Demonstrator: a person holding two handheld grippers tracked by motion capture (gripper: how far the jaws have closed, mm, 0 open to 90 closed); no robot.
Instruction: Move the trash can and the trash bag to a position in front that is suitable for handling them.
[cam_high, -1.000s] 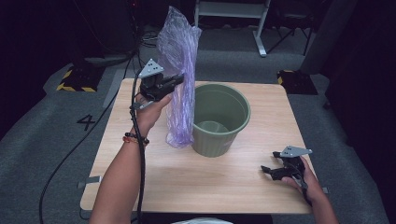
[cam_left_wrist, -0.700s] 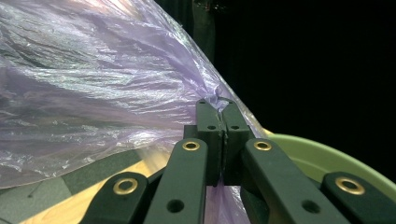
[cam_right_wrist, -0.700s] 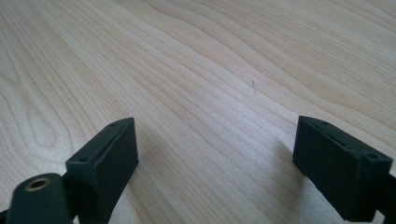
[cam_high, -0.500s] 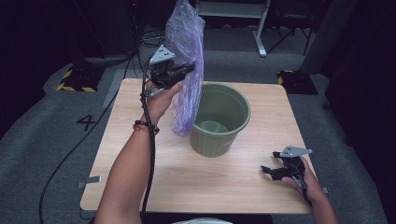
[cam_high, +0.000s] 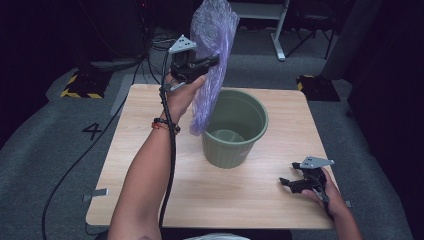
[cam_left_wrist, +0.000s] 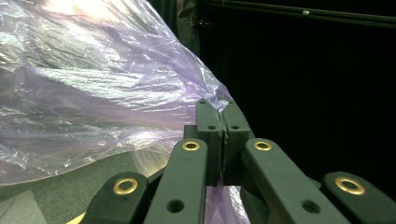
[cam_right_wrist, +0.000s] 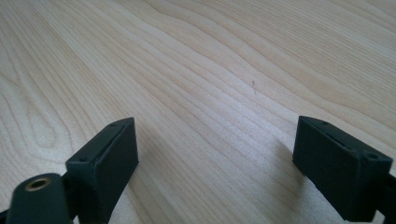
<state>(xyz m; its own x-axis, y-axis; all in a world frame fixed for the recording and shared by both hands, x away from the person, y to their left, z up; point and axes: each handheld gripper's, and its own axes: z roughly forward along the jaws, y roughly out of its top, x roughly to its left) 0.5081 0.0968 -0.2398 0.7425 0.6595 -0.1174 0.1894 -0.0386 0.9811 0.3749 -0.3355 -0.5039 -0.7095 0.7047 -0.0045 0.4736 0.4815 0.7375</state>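
From the high view, the left gripper (cam_high: 212, 62) pinches a thin purple plastic bag (cam_high: 212, 55) and holds it up over the far-left rim of the green bucket (cam_high: 235, 127), the bag's tail hanging at the rim; to line the bucket well, I'd say the bag's mouth wants finding and spreading, which calls for the idle right gripper (cam_high: 290, 184) resting near the table's (cam_high: 150, 175) front right corner; a painted 4 (cam_high: 93, 131) marks the floor; in the left gripper view its jaws are pressed together on a fold of the bag (cam_left_wrist: 93, 102); in the right gripper view the jaws stand spread over bare wood (cam_right_wrist: 210, 70), holding nothing; I can read no brand or label anywhere.
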